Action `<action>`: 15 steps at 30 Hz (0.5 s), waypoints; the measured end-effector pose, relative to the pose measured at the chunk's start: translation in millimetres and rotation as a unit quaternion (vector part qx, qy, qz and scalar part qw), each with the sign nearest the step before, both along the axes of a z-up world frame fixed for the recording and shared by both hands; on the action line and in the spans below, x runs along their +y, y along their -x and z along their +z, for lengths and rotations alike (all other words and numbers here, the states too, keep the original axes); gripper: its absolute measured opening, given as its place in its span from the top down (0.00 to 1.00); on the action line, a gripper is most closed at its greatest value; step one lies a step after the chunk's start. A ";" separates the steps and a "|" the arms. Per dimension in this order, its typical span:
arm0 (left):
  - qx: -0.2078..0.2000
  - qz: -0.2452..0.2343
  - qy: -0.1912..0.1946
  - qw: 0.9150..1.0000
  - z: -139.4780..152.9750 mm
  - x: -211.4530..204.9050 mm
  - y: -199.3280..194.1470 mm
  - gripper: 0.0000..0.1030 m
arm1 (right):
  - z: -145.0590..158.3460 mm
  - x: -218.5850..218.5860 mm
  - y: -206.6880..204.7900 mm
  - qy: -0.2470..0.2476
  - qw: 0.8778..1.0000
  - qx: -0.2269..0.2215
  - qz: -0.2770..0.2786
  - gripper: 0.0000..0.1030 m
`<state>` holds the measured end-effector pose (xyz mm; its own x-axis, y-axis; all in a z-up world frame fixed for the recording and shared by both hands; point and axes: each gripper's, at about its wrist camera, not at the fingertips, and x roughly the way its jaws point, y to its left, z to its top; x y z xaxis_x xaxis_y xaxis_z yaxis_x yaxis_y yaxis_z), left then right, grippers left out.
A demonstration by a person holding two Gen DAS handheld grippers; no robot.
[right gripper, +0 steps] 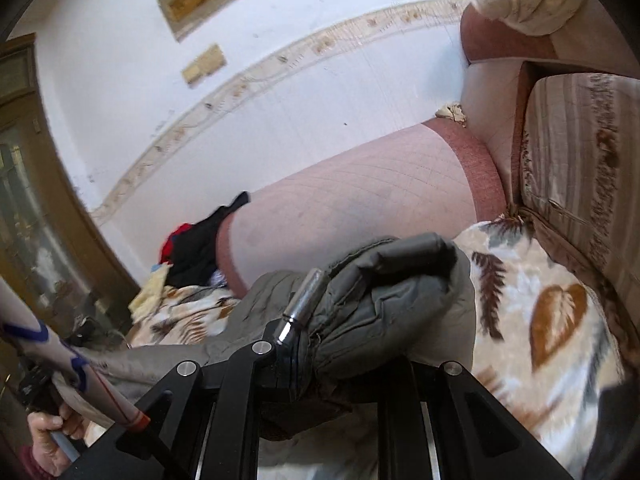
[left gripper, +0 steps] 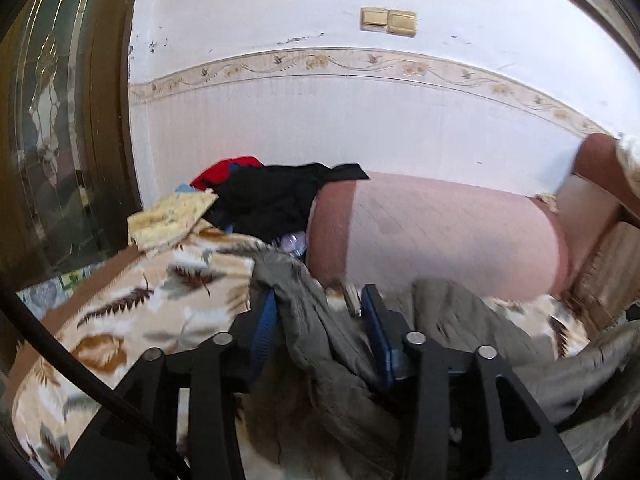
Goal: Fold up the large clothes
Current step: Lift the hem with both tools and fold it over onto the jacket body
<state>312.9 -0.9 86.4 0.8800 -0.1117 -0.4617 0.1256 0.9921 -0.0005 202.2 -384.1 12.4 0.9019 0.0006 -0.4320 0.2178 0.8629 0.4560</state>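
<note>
My left jaws [left gripper: 318,304] stand apart, their blue pads [left gripper: 264,332] clear of the cloth: a fold of the grey-green padded jacket [left gripper: 320,344] hangs loosely through the gap between them without being pinched. My right jaws [right gripper: 316,320] are clenched on the same jacket [right gripper: 384,292], a thick bunched roll of it gripped against the metal finger [right gripper: 306,300] and bulging out to the right of it. The rest of the jacket drapes down from both grips and lies crumpled over the leaf-patterned blanket [left gripper: 132,304] that covers the bed, with more of it spread low at the right edge of the left wrist view. In the right wrist view a hand [right gripper: 48,436] shows at the lower left corner, closed around a handle, with a pale sleeve above it. Just beyond the jacket a pink bolster with darker red ends [left gripper: 448,232] lies across the bed against the white wall [left gripper: 320,120]. To its left sits a heap of black and red clothes [left gripper: 268,196], with a pale yellow cloth [left gripper: 172,220] beside it near the wooden door frame [left gripper: 108,120]. At the right, striped cushions [right gripper: 576,160] lean by the bolster's end.
</note>
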 end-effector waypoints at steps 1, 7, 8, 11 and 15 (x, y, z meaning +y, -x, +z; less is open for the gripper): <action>-0.006 0.010 0.004 1.000 3.0 0.7 -14.4 0.48 | -2.6 -5.2 -18.6 -0.002 1.000 0.007 -0.004 0.84; -0.024 0.047 0.002 0.999 4.4 19.2 -63.2 0.48 | -42.9 -36.5 -120.5 -0.009 0.997 0.068 -0.035 0.84; -0.019 0.045 0.001 0.999 -0.6 19.9 -67.8 0.48 | -51.3 -41.6 -130.6 -0.009 0.996 0.078 -0.039 0.84; 0.001 0.028 -0.014 0.999 -29.4 11.5 -75.3 0.47 | -85.6 -63.5 -161.2 -0.060 0.991 0.117 -0.034 0.75; 0.044 -0.013 -0.020 0.999 -73.5 -13.4 -76.8 0.48 | -91.5 -84.5 -153.4 -0.117 0.990 0.081 -0.022 0.43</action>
<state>389.7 -14.4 12.9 0.8328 -0.1139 -0.5418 0.1526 0.9879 0.0270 355.6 -468.5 -79.1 0.8220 0.0799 -0.5639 0.3397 0.7260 0.5979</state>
